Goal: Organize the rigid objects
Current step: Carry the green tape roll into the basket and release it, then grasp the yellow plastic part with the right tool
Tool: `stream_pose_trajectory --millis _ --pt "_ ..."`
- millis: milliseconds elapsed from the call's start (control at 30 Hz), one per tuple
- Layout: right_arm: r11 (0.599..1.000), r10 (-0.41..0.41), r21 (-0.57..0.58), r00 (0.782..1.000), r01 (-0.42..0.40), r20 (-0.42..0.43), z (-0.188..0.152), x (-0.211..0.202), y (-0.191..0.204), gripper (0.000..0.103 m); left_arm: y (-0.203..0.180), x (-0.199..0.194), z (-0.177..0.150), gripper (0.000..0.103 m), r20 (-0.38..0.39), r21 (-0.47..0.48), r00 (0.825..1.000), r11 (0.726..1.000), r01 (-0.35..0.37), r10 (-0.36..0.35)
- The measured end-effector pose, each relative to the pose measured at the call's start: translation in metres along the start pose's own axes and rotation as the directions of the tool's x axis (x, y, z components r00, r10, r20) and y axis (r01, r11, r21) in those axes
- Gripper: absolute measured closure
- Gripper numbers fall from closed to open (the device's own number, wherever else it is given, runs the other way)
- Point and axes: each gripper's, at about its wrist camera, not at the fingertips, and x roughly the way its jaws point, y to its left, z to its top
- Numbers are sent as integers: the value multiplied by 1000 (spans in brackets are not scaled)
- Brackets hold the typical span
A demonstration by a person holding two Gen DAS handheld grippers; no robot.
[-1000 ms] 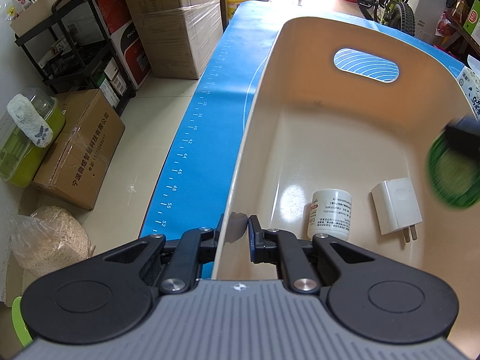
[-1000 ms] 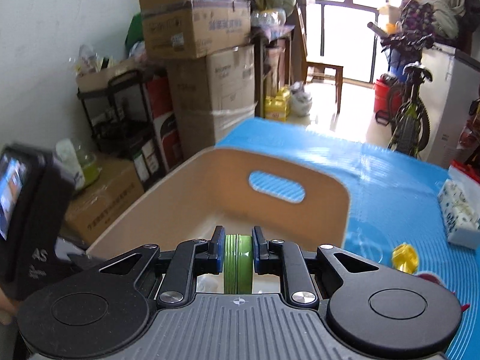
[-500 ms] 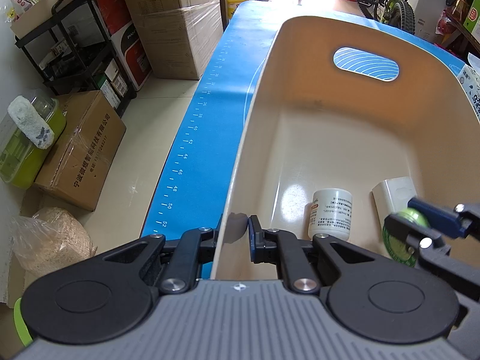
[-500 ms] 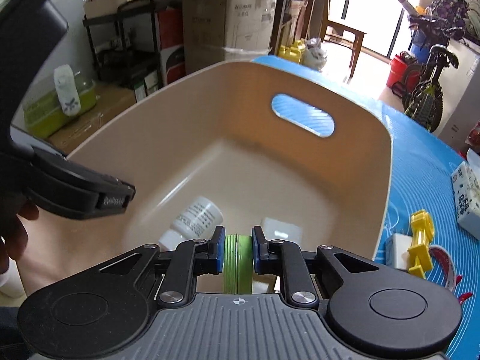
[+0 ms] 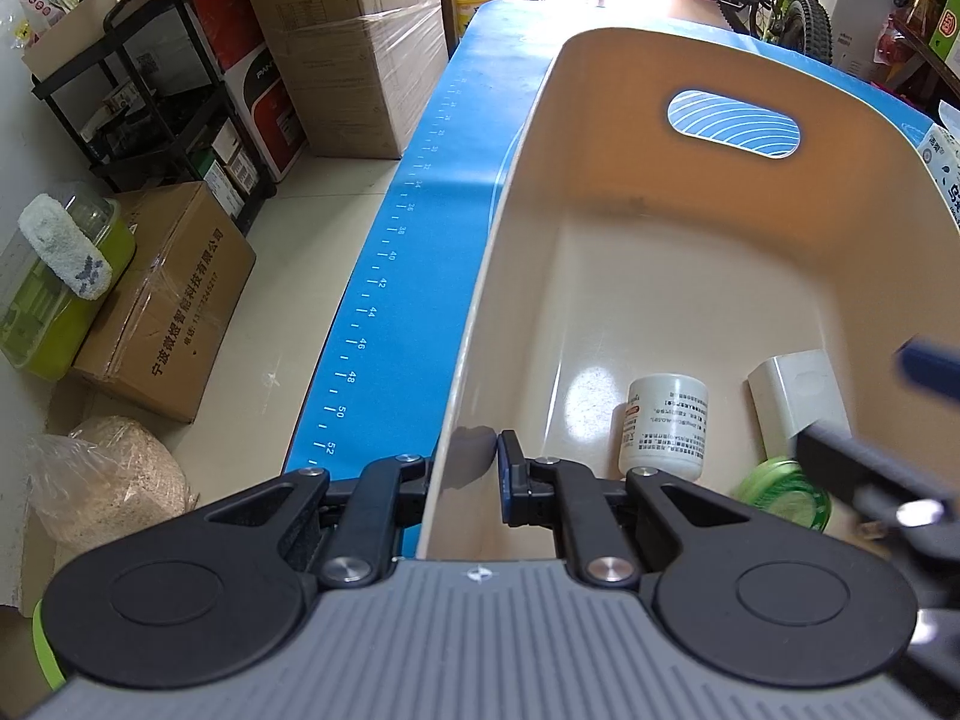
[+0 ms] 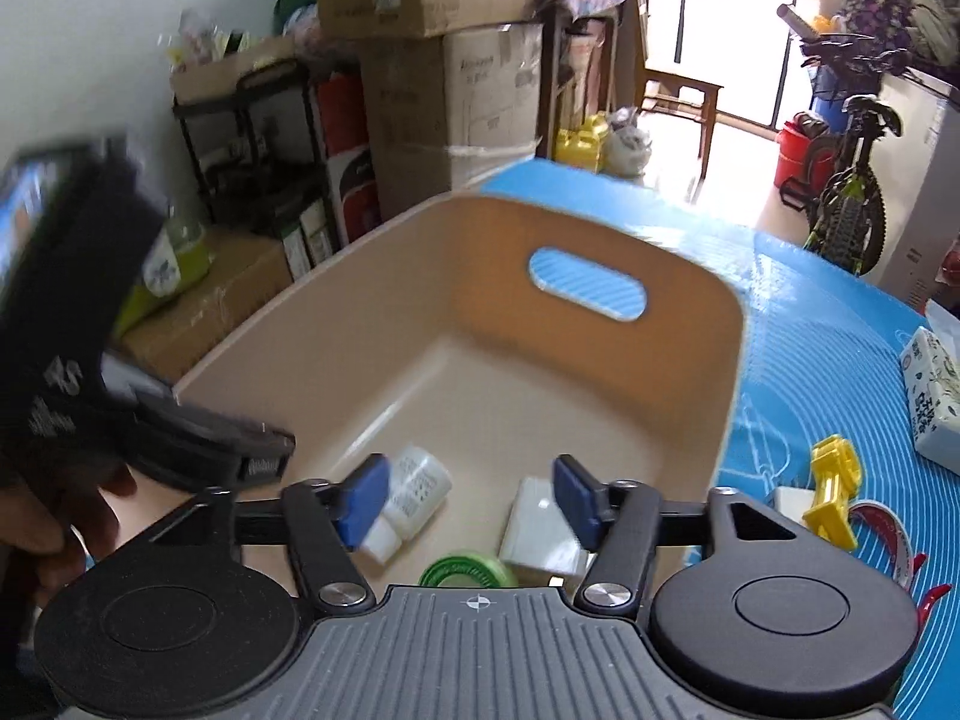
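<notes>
Right tool [image 6: 471, 501]: jaws just opened wide, nothing between them; green tape roll [image 6: 468, 570] lies below in the tub [image 6: 729, 396], beside bottle [image 6: 414, 489] and charger [image 6: 540, 531]. Left tool [image 5: 465, 474] clamps the tub's near wall. Beyond, right: yellow toy [image 6: 831, 489], small box [image 6: 933, 399] left on the table [image 6: 840, 324].

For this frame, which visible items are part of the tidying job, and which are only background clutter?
Job items: beige bin, clamped at its wall by the left claw; green tape roll, white bottle and white charger inside it; yellow clip on the blue mat; right claw, just opened.

Background: cardboard boxes, black shelf, bicycle, tissue pack.
</notes>
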Motion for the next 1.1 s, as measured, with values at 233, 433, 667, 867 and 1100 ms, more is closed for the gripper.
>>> stream_pose_trajectory --millis 233,433,667,867,1100 --pt "992 -66 119 987 49 143 11 -39 -37 6 0 0 0 88 0 0 1000 1000 0 0" --pt "960 -169 252 971 123 171 16 -43 -91 6 0 0 0 88 0 -1 1000 1000 0 0" --pt "919 -276 320 955 229 111 3 -17 -137 6 0 0 0 88 0 0 1000 1000 0 0" --pt "907 -315 319 946 276 77 -13 3 -157 8 0 0 0 88 0 0 1000 1000 0 0" --pt "902 -332 299 943 311 19 -25 30 -169 13 -1 0 0 88 0 -1 1000 1000 0 0"
